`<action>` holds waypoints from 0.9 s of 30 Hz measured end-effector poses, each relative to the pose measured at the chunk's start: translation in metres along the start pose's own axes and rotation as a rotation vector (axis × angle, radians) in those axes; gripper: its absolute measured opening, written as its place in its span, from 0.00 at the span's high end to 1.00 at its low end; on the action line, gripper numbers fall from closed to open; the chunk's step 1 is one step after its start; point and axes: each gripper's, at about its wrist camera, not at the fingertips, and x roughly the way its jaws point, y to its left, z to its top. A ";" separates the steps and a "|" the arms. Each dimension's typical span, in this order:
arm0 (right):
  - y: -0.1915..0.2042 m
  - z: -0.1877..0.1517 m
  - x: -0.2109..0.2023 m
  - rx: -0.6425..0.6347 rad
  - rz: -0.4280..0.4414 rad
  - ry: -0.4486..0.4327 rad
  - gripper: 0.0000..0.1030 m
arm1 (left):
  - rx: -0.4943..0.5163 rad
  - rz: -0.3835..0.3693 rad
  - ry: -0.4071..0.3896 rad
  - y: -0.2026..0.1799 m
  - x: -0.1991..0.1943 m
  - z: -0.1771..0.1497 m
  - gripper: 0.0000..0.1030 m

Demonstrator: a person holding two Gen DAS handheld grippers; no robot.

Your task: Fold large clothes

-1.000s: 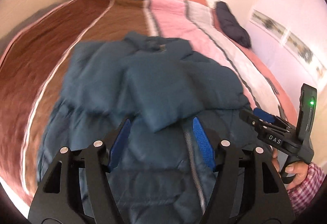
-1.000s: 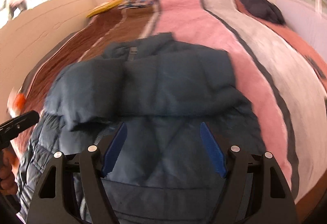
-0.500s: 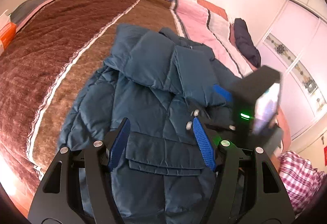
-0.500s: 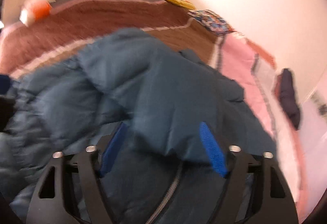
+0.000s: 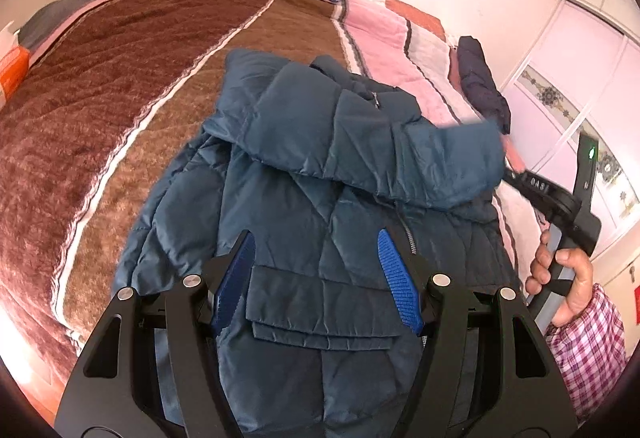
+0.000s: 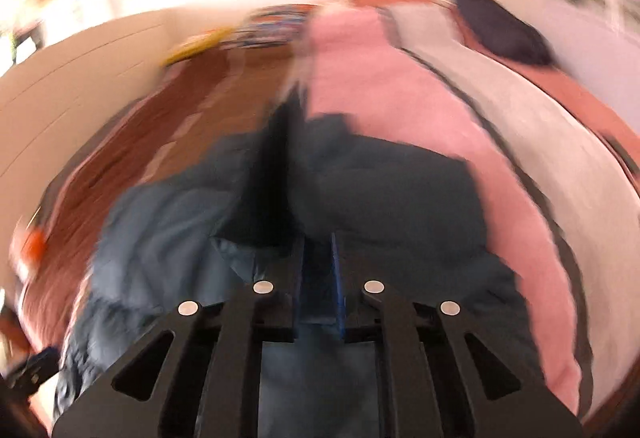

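Right gripper (image 6: 318,286): jaws closing, a narrow gap left, a fold of the jacket's sleeve (image 5: 448,162) between the pads; the blur hides whether they press it yet. In the left view the sleeve lifts off toward that gripper, likely to be re-laid across the chest.

Left gripper (image 5: 316,278): jaws about 2/3 open, holding nothing, poised over the pocket flap (image 5: 320,314), probably waiting on the hem fold.

Blue padded jacket (image 5: 280,198) lies front-up on the striped blanket (image 5: 120,98), collar at the far end.

Against 0.5 seconds ago: right jaws were wide and the sleeve lay flat across the chest; the left has hardly shifted.
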 end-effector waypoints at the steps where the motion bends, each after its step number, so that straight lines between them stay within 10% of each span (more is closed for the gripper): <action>1: -0.013 -0.002 0.001 0.041 -0.021 0.016 0.73 | 0.008 0.004 -0.001 -0.002 0.001 0.002 0.38; 4: -0.049 -0.010 0.007 0.162 -0.006 0.067 0.57 | 0.046 0.022 -0.010 -0.010 0.006 0.015 0.38; 17: -0.072 -0.024 0.032 0.466 0.313 0.205 0.56 | 0.182 0.296 -0.028 -0.031 0.084 0.094 0.38; 27: -0.084 -0.030 0.029 0.540 0.506 0.184 0.38 | 0.189 0.362 0.030 -0.025 0.128 0.100 0.38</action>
